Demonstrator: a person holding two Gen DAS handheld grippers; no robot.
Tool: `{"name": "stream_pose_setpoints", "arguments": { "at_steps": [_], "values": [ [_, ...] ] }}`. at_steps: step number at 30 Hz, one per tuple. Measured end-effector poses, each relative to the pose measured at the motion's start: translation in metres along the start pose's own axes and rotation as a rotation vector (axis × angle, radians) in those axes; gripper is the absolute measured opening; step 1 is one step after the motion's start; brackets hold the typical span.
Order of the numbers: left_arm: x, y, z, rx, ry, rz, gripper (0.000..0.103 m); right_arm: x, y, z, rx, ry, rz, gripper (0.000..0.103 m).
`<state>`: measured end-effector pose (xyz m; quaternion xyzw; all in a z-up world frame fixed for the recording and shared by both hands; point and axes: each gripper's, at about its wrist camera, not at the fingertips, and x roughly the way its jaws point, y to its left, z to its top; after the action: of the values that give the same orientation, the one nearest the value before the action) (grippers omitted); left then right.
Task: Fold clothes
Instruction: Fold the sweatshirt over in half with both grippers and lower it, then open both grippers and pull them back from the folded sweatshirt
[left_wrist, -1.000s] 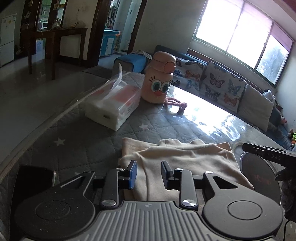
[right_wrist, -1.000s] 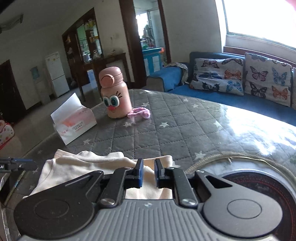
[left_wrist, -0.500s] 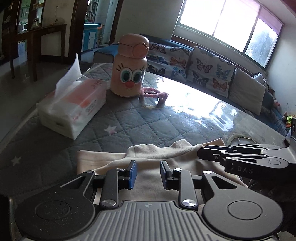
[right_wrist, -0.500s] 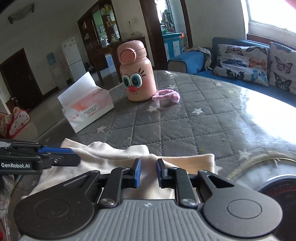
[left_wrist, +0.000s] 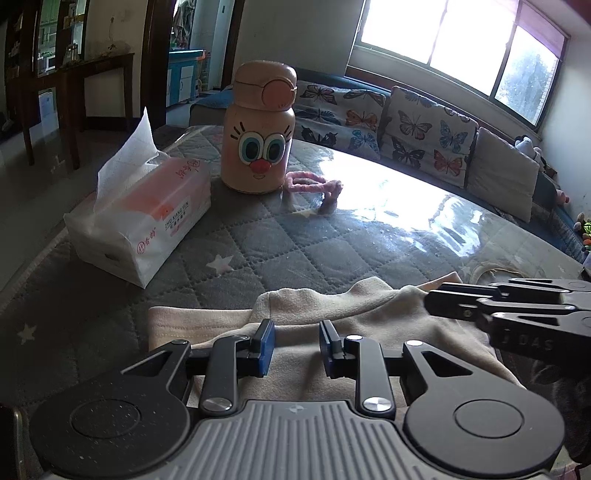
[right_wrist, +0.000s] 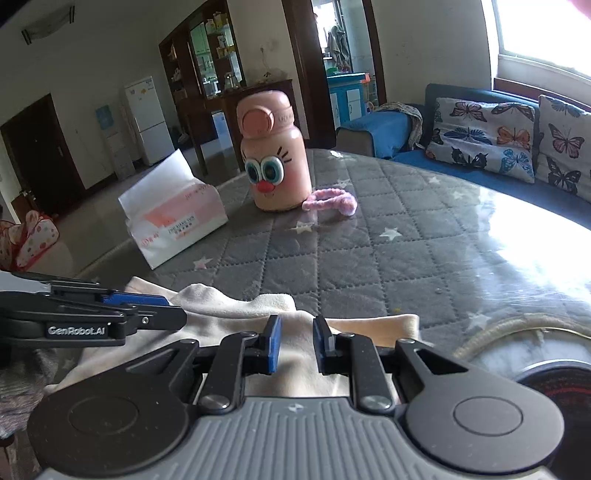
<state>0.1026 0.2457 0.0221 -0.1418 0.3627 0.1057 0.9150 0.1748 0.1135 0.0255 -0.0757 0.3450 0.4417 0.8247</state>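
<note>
Left wrist view: cream garment (left_wrist: 373, 325) bunched on quilted table (left_wrist: 295, 243), near edge. L gripper (left_wrist: 295, 345) gaping over cloth, nothing pinched. R gripper (right_wrist: 295, 343) likewise parted, empty, just above same cloth; prob. lined up w/ edges for a fold.

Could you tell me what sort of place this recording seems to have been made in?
Most likely a home living room: a sofa with butterfly cushions under a window, a white fridge further back, and a quilted table holding a tissue pack and a pink bottle.
</note>
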Motion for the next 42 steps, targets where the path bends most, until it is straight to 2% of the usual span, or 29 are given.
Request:
{"name": "stream_pose_setpoints", "arguments": {
  "at_steps": [8,14,22,27,30,33,35,38,42],
  "values": [
    [-0.029,-0.022,-0.012,0.055,-0.024,-0.051,0.028,-0.044,0.003,-0.006,-0.038,0.002,-0.016,0.018],
    [-0.047,-0.029,-0.036,0.085,-0.008,-0.076,0.028,-0.054,0.005,-0.021,-0.026,0.015,-0.012,0.018],
    [-0.057,-0.008,-0.066,0.049,0.036,-0.049,0.028,-0.057,0.002,-0.04,0.007,0.023,-0.014,0.016],
    [-0.071,0.003,-0.075,0.012,0.019,-0.05,0.028,-0.059,0.001,-0.051,0.025,0.026,-0.012,0.018],
    [-0.075,0.009,-0.082,-0.01,0.018,-0.05,0.028,-0.059,0.009,-0.05,0.015,0.012,0.017,0.018],
    [-0.08,0.015,-0.085,-0.035,0.016,-0.052,0.028,-0.051,0.016,-0.054,0.001,0.037,0.016,0.019],
    [-0.087,0.015,-0.084,-0.033,-0.001,-0.056,0.028,-0.046,0.02,-0.059,-0.011,0.054,0.008,0.019],
    [-0.098,0.014,-0.081,-0.018,-0.042,-0.056,0.028,-0.054,0.027,-0.059,-0.028,0.037,0.003,0.031],
    [-0.091,0.023,-0.081,-0.05,-0.028,-0.022,0.028,-0.059,0.038,-0.059,-0.055,0.012,0.022,0.033]
  ]
}}
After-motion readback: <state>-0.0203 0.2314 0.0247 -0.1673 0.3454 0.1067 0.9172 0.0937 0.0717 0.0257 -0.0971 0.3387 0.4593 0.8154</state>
